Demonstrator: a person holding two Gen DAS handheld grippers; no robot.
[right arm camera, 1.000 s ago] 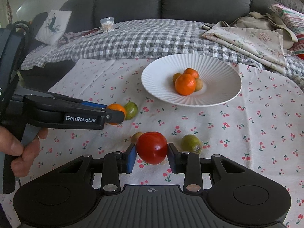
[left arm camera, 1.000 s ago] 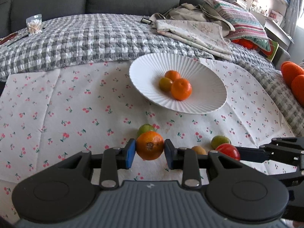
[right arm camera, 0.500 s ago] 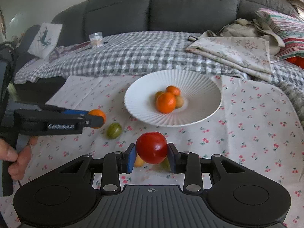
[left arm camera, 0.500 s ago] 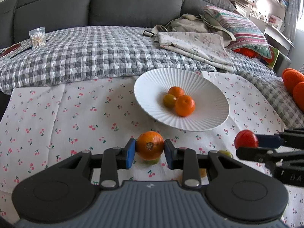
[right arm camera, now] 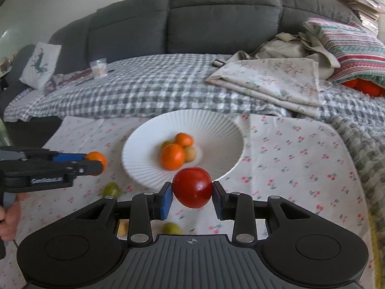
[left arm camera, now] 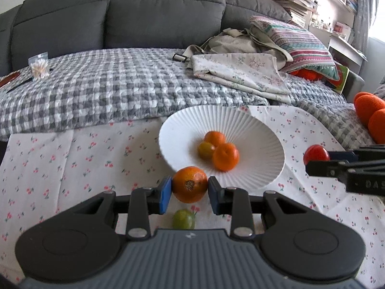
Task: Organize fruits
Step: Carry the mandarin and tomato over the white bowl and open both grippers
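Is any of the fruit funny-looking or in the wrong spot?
A few fruits are off the white plate: a green one and two more lie loose on the cherry cloth. The orange in the left gripper has a dark rough patch on its skin. Nothing looks spilled.

Home living room: grey sofa (left arm camera: 134, 16), cushions (right arm camera: 353, 45)

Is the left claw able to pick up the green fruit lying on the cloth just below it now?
Probably not: the left claw is already shut on an orange, so the green fruit must wait.
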